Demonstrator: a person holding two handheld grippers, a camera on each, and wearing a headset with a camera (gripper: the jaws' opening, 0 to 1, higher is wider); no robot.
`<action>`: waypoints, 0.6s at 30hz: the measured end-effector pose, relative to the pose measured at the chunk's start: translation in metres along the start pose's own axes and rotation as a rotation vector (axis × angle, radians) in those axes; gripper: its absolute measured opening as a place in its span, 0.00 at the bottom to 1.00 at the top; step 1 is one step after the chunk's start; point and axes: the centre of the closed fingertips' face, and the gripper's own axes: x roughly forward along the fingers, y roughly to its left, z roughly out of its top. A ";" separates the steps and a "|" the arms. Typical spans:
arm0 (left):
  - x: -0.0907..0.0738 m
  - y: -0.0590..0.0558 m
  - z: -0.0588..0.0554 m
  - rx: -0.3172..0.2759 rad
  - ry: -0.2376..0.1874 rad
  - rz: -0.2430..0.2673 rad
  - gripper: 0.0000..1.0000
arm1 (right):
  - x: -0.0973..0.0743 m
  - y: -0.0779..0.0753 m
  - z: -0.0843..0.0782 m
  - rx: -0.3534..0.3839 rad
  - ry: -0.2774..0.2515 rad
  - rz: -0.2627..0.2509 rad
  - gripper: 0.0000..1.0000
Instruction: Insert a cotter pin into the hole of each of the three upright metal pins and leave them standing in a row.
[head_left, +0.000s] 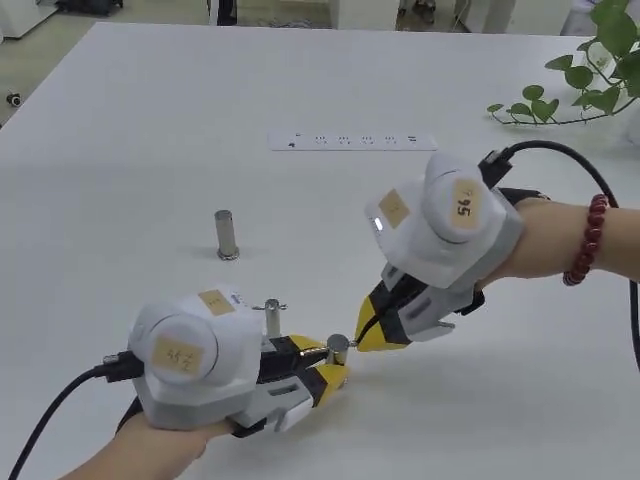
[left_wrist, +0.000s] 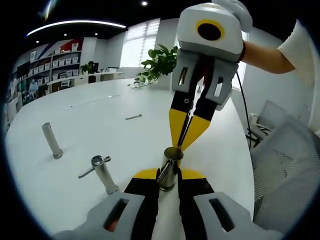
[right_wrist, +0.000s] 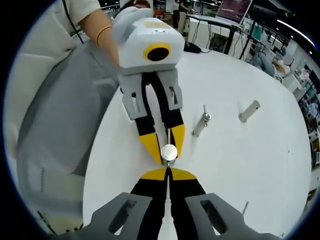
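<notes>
1. Steel sits in my left gripper (left_wrist: 170, 176): jaws clamped on the upright metal pin (left_wrist: 171, 159), long axis vertical.
2. Just beyond its head, my right gripper (head_left: 362, 338) is pinched shut on a cotter pin (left_wrist: 184, 134), which slants down at the head and needs to meet the hole crosswise.
3. Farther off stand the fitted pin (head_left: 272, 315), then the bare pin (head_left: 226, 235).

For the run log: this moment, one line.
left gripper: shut on metal pin | right gripper: shut on cotter pin | second pin: cottered | third pin: bare
</notes>
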 end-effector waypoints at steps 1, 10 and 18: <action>0.000 0.000 0.000 0.001 0.000 0.000 0.12 | 0.000 0.000 0.000 0.001 0.001 -0.001 0.03; 0.000 -0.001 0.000 -0.003 0.002 -0.006 0.12 | 0.002 0.000 0.000 0.007 0.002 -0.005 0.03; 0.000 0.000 -0.002 -0.015 0.005 0.002 0.13 | 0.002 -0.001 0.000 0.021 -0.002 -0.012 0.03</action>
